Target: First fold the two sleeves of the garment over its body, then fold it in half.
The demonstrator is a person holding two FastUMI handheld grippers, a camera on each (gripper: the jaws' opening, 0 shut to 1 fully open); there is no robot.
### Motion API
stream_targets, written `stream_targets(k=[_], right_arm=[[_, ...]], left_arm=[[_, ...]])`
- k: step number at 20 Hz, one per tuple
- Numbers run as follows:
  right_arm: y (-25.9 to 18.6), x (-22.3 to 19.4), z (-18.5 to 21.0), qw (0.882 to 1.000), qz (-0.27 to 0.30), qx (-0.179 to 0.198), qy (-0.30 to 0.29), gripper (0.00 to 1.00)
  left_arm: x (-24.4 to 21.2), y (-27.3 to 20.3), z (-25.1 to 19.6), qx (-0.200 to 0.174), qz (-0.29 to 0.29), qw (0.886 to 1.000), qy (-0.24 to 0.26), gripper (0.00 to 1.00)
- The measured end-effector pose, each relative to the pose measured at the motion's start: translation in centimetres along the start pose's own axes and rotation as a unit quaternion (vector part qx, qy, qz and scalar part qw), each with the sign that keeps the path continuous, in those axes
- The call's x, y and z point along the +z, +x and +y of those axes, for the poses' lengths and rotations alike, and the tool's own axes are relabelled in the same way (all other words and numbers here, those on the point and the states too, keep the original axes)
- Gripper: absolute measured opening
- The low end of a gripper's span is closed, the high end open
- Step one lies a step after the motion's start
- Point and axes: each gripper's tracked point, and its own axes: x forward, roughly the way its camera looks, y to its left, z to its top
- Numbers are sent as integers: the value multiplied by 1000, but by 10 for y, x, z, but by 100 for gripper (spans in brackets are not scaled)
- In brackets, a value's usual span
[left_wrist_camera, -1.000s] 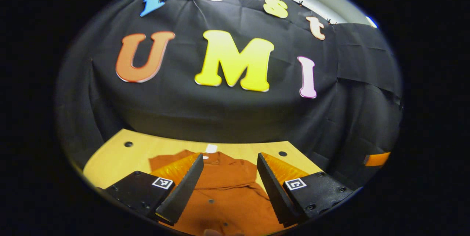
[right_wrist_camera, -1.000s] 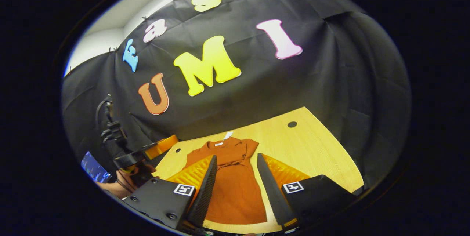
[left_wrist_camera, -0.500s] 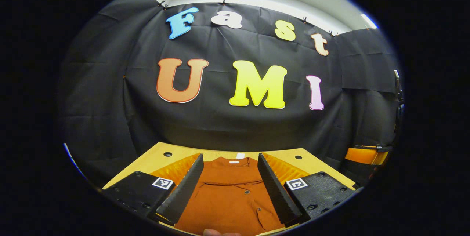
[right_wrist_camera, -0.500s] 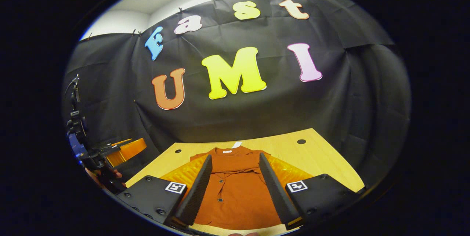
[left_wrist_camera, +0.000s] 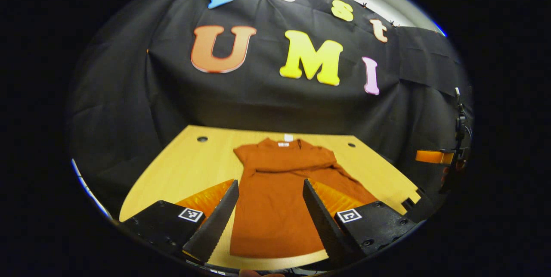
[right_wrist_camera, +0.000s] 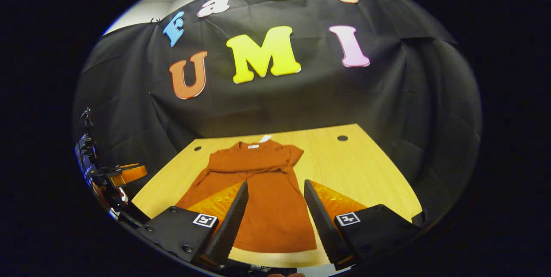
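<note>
Two grippers: both held above the near end of the table, each with its fingers spread wide and nothing between them.
Left gripper [left_wrist_camera: 269,216]: jaws wide apart, hovering over the lower body of the garment; no cloth is touched, as far as the left gripper view lets one judge.
Right gripper [right_wrist_camera: 275,219]: jaws likewise wide, clear of the cloth, aimed along the garment's length toward the collar.
Garment [left_wrist_camera: 275,195]: a rust-orange top lying flat on the table, collar toward the booth wall, hem toward the near edge.
Sleeves: both appear folded inward across the chest, forming a horizontal band just below the collar (the exact overlap is hard to make out in the curved picture).
Lower body: flares out from the folded band to the hem; not folded in half.
Neck label [left_wrist_camera: 283,144]: a small white tag at the collar, with a second white tag [left_wrist_camera: 288,138] lying on the wood just beyond it.
Table [left_wrist_camera: 189,165]: pale yellow wood with small dark round holes near its far corners, bare on both sides of the garment.
Side of the right gripper view: the other gripper's orange finger housing [right_wrist_camera: 127,173] shows at the left edge, off the table.
Backdrop: black cloth wall [right_wrist_camera: 275,100] behind the table.
</note>
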Motion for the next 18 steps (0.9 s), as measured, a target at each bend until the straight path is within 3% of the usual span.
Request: stream_targets(k=[3, 7, 13, 18], right_arm=[[-4, -48, -36, 998, 57, -22, -1, 84], [-1, -96, -61, 992, 113, -48, 15, 84], [5, -126, -67, 987, 149, -53, 21, 84], [16, -134, -59, 986, 156, -44, 26, 84]], left_arm=[[-72, -5, 23, -25, 99, 994, -49, 97], [-134, 6, 51, -11, 169, 982, -82, 99], [-164, 17, 45, -37, 221, 961, -164, 98], [-163, 24, 29, -44, 215, 955, -200, 96]])
